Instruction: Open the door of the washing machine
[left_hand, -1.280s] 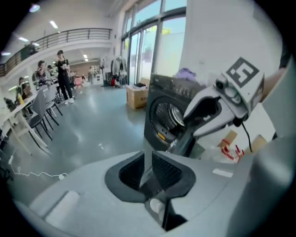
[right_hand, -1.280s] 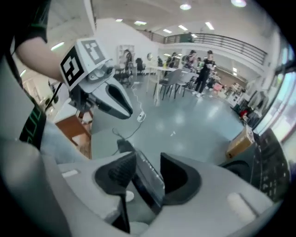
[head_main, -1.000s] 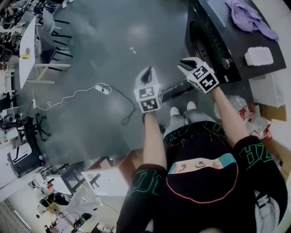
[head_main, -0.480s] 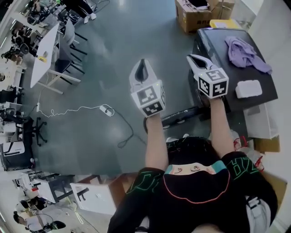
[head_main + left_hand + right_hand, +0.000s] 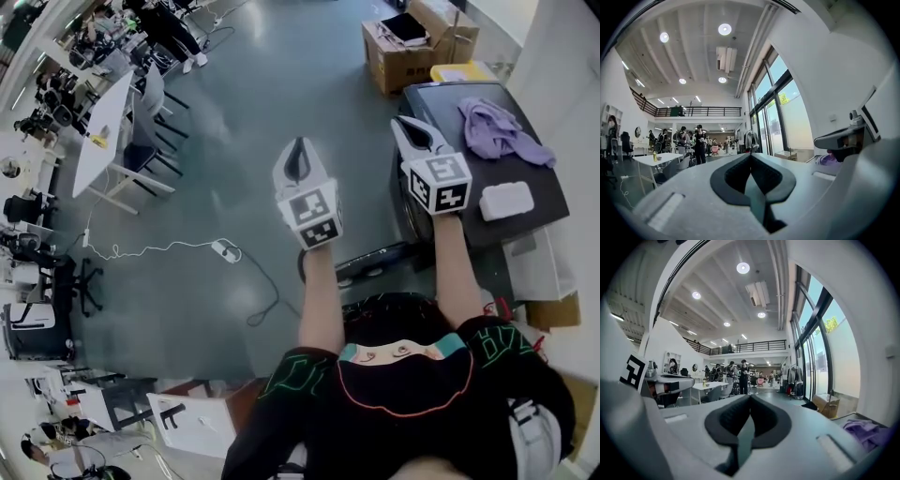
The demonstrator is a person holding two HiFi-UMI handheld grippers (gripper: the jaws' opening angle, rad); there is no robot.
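Note:
The washing machine (image 5: 525,178) stands at the right with a dark top; its front (image 5: 403,211) faces the open floor, partly hidden behind my right gripper. My left gripper (image 5: 298,150) is held up over the floor, shut with nothing in it. My right gripper (image 5: 409,127) hovers level above the machine's front edge, also shut and empty. In the left gripper view the dark pads (image 5: 761,176) of the left gripper (image 5: 751,155) meet. In the right gripper view the right gripper (image 5: 750,397) is likewise shut. Neither gripper touches the machine.
A purple cloth (image 5: 497,129) and a white block (image 5: 506,200) lie on the machine's top. Cardboard boxes (image 5: 412,42) stand beyond it. A white cable with a power strip (image 5: 225,251) lies on the floor. A white table (image 5: 101,131) with chairs and several people are at far left.
Both grippers have risen from low by the machine's front to a level hold in front of me. The right jaws have come together. The view has swung up to show more of the room.

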